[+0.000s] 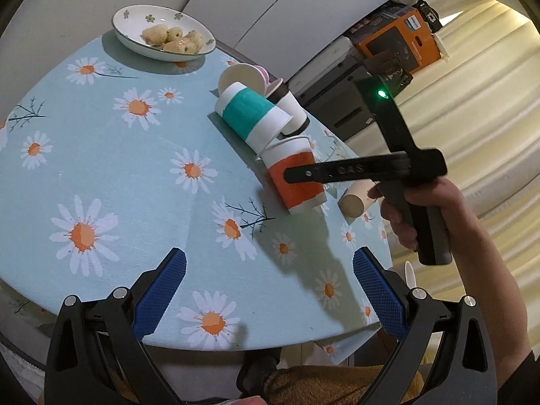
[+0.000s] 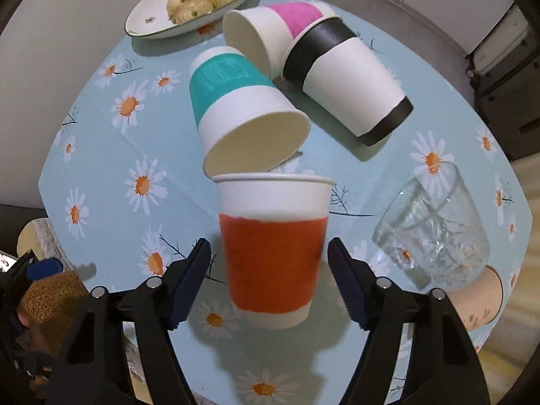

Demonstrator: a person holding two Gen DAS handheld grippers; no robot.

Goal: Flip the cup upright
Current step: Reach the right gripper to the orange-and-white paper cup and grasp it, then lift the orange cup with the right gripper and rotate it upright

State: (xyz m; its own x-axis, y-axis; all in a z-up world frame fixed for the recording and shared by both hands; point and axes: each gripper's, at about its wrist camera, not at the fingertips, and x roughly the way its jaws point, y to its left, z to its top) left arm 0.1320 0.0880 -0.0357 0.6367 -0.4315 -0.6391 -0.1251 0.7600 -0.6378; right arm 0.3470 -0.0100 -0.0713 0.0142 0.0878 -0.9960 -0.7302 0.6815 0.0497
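Note:
A white paper cup with an orange band (image 2: 273,246) stands upright on the daisy tablecloth, between the open jaws of my right gripper (image 2: 270,266). The fingers do not touch it. In the left wrist view the same cup (image 1: 297,179) stands near the table's right edge with the right gripper's finger in front of it. A teal-banded cup (image 2: 236,111) lies on its side just behind it, its mouth towards me. My left gripper (image 1: 270,290) is open and empty over the near part of the table.
A pink-banded cup (image 2: 270,30) and a black-banded cup (image 2: 347,77) lie on their sides farther back. A clear glass (image 2: 435,226) lies at the right over a beige cup (image 2: 479,303). A plate of biscuits (image 2: 189,3) sits at the far edge.

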